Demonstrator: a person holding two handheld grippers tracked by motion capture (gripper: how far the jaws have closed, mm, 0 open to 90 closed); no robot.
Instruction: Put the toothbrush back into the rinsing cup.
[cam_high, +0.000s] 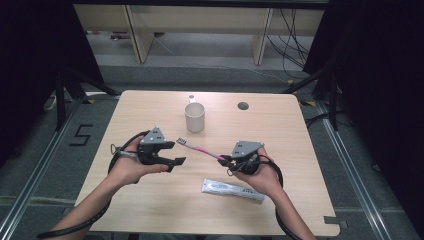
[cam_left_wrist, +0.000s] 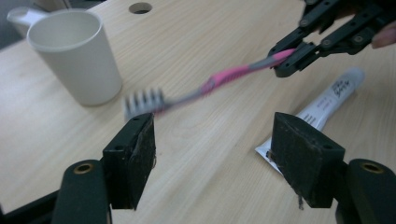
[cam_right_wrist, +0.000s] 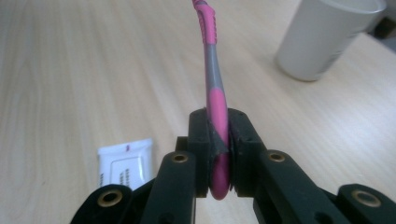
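1. Toothbrush (cam_high: 200, 149) hung in the air above the table (cam_high: 150, 210), level, between the two hands; its bristle end pointed toward the left tongs (cam_high: 176, 153).
2. Right tongs (cam_high: 223, 160) were clenched on the pink handle end; in the right gripper view the handle (cam_right_wrist: 218, 140) sat pinched between both pads.
3. Left tongs stood released, jaws wide, nothing between them; in the left gripper view the bristles (cam_left_wrist: 144, 101) hovered just beyond the left pad (cam_left_wrist: 140, 158).
4. Cup (cam_high: 194, 117) stood upright farther back on the table, well apart from both hands; the tube (cam_high: 233, 189) lay flat near the right hand.
5. Judged step: the right hand alone carried the brush, probably toward the cup.
6. To do it well: keep the grip firm at the handle end, draw the left tongs clear of the bristles, tip the brush upright over the cup's mouth, lower it inside the rim, then release.
7. Risk: the long brush could swing and knock the light cup over.
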